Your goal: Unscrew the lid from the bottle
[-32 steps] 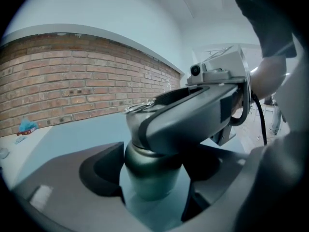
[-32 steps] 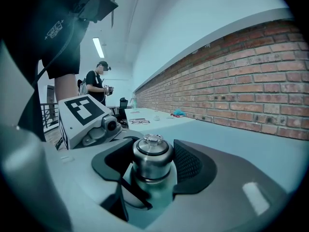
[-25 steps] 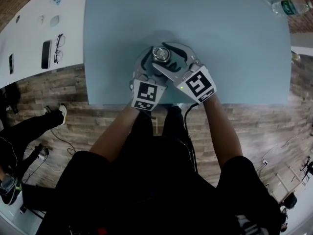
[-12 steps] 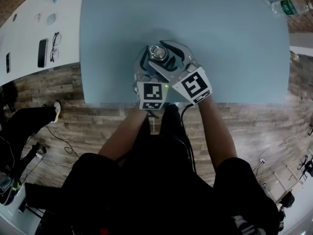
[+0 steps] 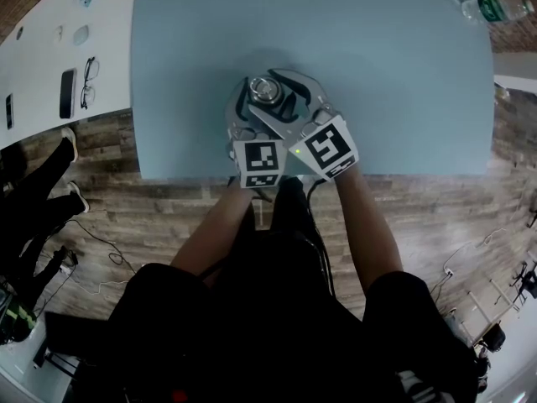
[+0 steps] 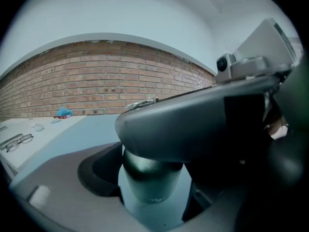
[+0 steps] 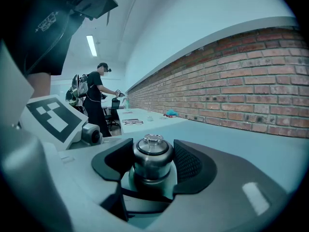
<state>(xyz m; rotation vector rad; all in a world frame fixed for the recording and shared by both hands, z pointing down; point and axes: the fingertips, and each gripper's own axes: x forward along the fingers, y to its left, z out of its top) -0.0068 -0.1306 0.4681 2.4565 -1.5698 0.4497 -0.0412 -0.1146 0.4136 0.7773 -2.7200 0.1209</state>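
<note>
Pinching the round silver metal lid (image 7: 153,149) from both sides, the right gripper (image 7: 152,158) has its 2 black ribbed pads (image 7: 188,163) set wide, with the lid filling the gap between them. Just below, the left gripper (image 6: 150,185) clamps the dark grey cylindrical metal bottle (image 6: 147,166) by its body, and its jaws are closed against the bottle's sides. In the left gripper view, a jaw of the right gripper crosses over the top of the bottle and hides the lid.

The bottle stands upright on the pale blue tabletop (image 5: 377,74), close to the near edge and a little left of that edge's middle. Both grippers reach in over the near edge, their square-marker cubes side by side.

At the far right corner of the tabletop lies a clear plastic water bottle with a green label (image 5: 493,8), well apart from the grippers. Off the tabletop's left edge, a white table (image 5: 42,65) carries black-framed glasses (image 5: 86,82) and a black phone (image 5: 67,93). A red brick wall (image 7: 251,81) runs behind.
</note>
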